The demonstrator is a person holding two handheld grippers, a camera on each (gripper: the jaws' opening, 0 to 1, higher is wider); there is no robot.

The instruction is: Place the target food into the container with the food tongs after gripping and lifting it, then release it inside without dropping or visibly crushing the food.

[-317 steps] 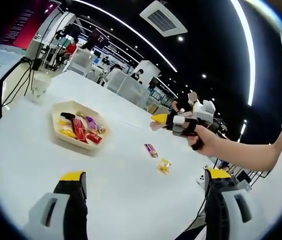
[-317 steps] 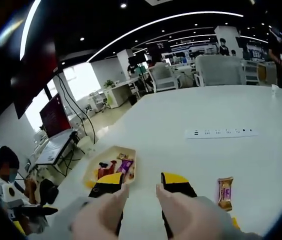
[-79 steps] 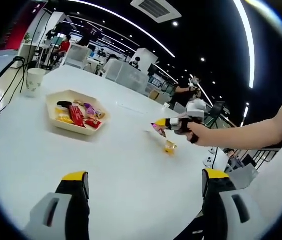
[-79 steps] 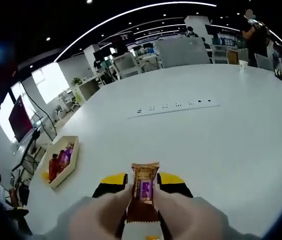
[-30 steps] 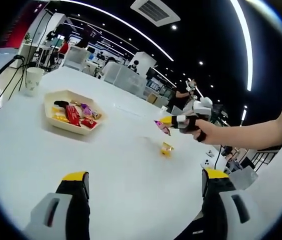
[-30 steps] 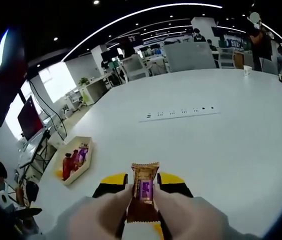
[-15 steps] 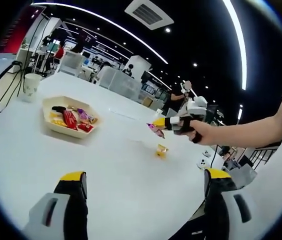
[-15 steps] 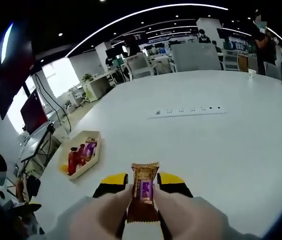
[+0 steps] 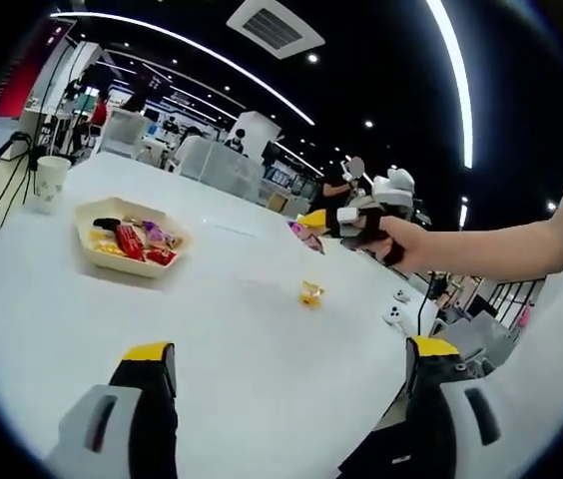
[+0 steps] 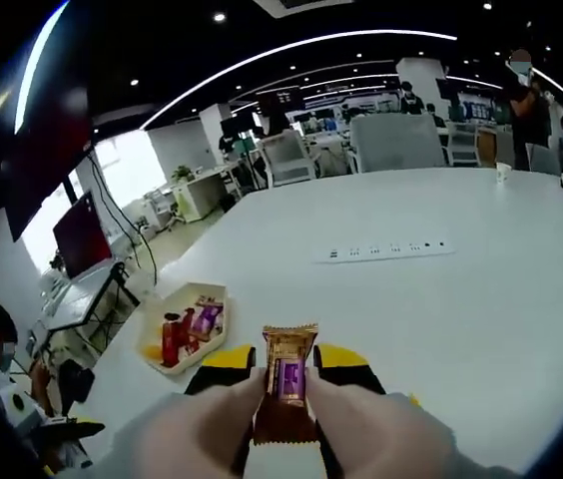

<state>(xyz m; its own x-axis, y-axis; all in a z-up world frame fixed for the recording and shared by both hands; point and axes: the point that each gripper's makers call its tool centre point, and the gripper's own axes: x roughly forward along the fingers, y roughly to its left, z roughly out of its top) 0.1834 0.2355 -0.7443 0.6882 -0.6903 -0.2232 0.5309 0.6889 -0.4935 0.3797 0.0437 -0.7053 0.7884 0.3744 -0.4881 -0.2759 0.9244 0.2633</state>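
The white surface [image 10: 481, 299] carries a tan tray [image 10: 154, 351] of wrapped sweets, which lies ahead and to the left of the right hand-held gripper [image 10: 286, 371] in the right gripper view, near the surface's left edge there. In the left gripper view the same tray [image 9: 90, 257] sits toward the far left part of the surface [image 9: 242, 339], and the right hand-held gripper [image 9: 313, 222] hangs in the air well to its right, with a small yellow sweet [image 9: 309, 292] lying on the surface below it.

The right hand-held gripper is clamped on a brown-and-purple wrapped bar [image 10: 287, 382], whose long axis runs straight forward along the jaws. The bar is off the surface and well apart from the tray. I judge the coming move to be a carry leftward and forward until the bar hangs over the tray.

The left hand-held gripper [image 9: 286, 369] stands wide and empty, and holds nothing; the right one is plainly the nearer to the job.
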